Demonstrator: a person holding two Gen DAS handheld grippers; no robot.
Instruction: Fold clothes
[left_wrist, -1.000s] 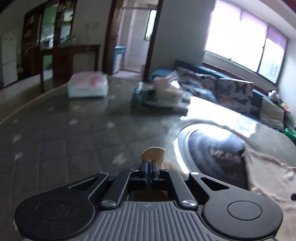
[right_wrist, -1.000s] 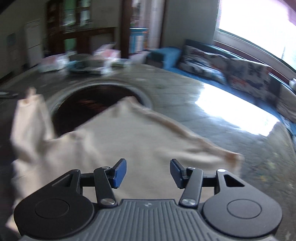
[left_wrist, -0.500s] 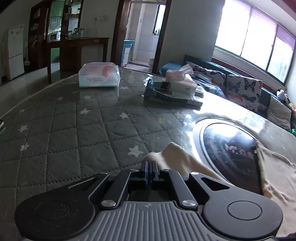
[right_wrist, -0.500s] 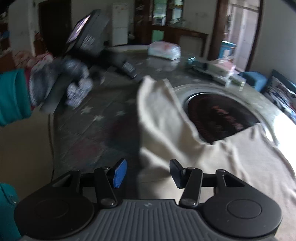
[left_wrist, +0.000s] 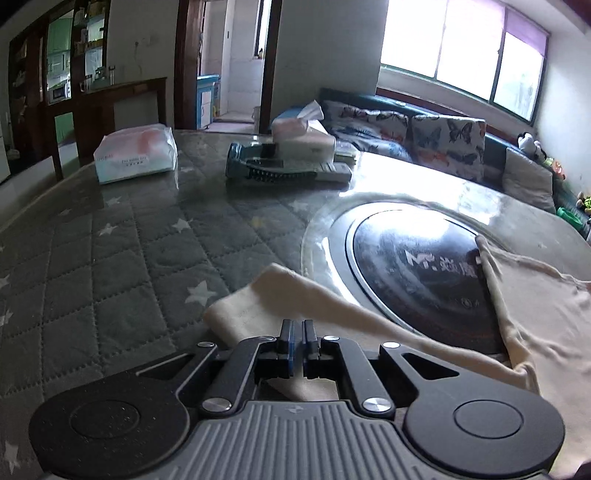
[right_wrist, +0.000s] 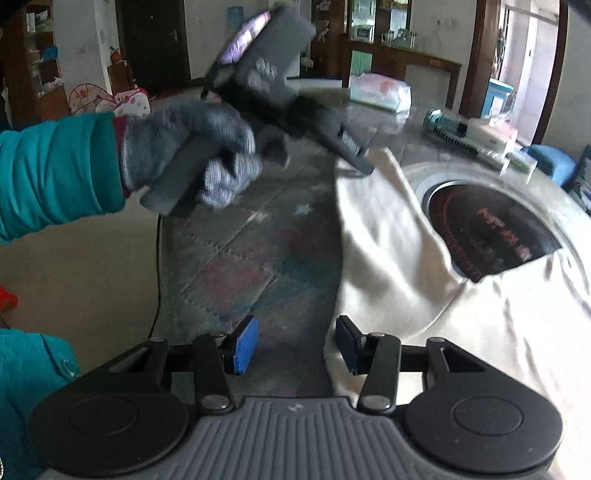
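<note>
Two grippers were seen over a round table covered by a grey quilted cloth with stars (left_wrist: 122, 266). At the far left of the right wrist view, a teal sleeve (right_wrist: 55, 173) and a grey gloved hand (right_wrist: 184, 147) were shown gripping the handle of the left gripper (right_wrist: 354, 162), whose tip was set at the upper corner of a cream garment (right_wrist: 388, 240). In the left wrist view, the left gripper (left_wrist: 297, 332) was seen with its blue-padded fingers (left_wrist: 290, 343) drawn almost together, and a sleeve-like strip of the cream garment (left_wrist: 295, 295) was seen running under and just past their tips; whether cloth was pinched between the pads could not be told. Further back on the table, a white wrapped pack (left_wrist: 135, 153) was placed at the left, with a tissue box (left_wrist: 303, 133) on a dark tray to its right. A dark round hotplate (left_wrist: 417, 273) was set into the table, and the garment was spread from beside it across its near right edge. The right gripper (right_wrist: 295, 343) was held low at the garment's near left edge, its jaws closing yet still clearly apart, with only the right finger (right_wrist: 347, 343) over cloth and nothing pressed between the pads.
</note>
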